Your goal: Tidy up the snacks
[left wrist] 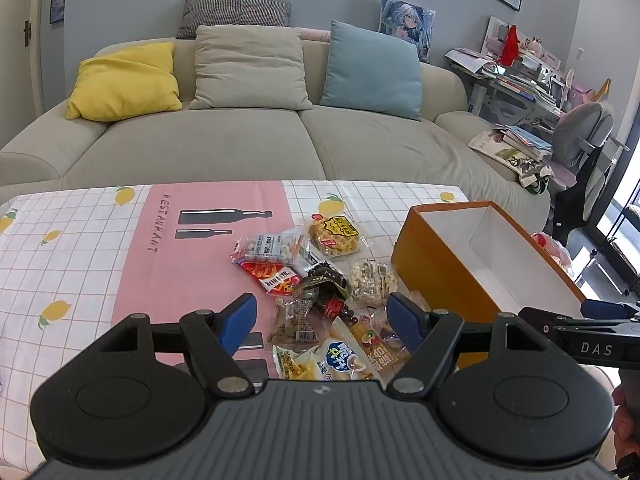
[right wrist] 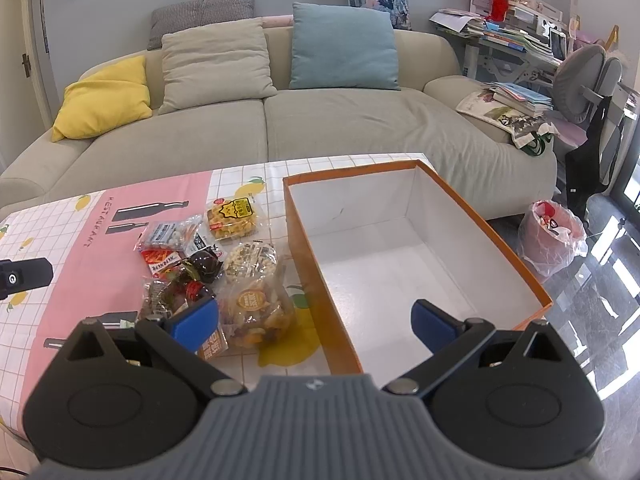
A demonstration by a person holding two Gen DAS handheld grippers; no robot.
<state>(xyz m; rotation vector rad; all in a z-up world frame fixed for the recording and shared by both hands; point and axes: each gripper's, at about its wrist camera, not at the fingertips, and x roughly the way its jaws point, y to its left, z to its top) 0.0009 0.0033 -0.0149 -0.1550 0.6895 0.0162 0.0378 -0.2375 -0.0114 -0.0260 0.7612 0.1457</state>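
Observation:
A heap of snack packets [left wrist: 316, 288] lies on the table, left of an empty orange box [left wrist: 436, 264] with a white inside. In the right wrist view the same snack packets [right wrist: 216, 268] sit left of the orange box [right wrist: 316, 272]. My left gripper [left wrist: 322, 320] hovers open over the near end of the heap, nothing between its blue pads. My right gripper [right wrist: 316, 324] is open too, straddling the box's near left wall, holding nothing. The right gripper [left wrist: 600, 312] also shows at the right edge of the left wrist view.
The table wears a pink and white checked cloth [left wrist: 80, 256] with lemons. A beige sofa [left wrist: 240, 140] with cushions runs behind it. A cluttered desk [right wrist: 516, 36], a grey chair [right wrist: 584, 80] and a bagged bin [right wrist: 552, 236] stand at the right.

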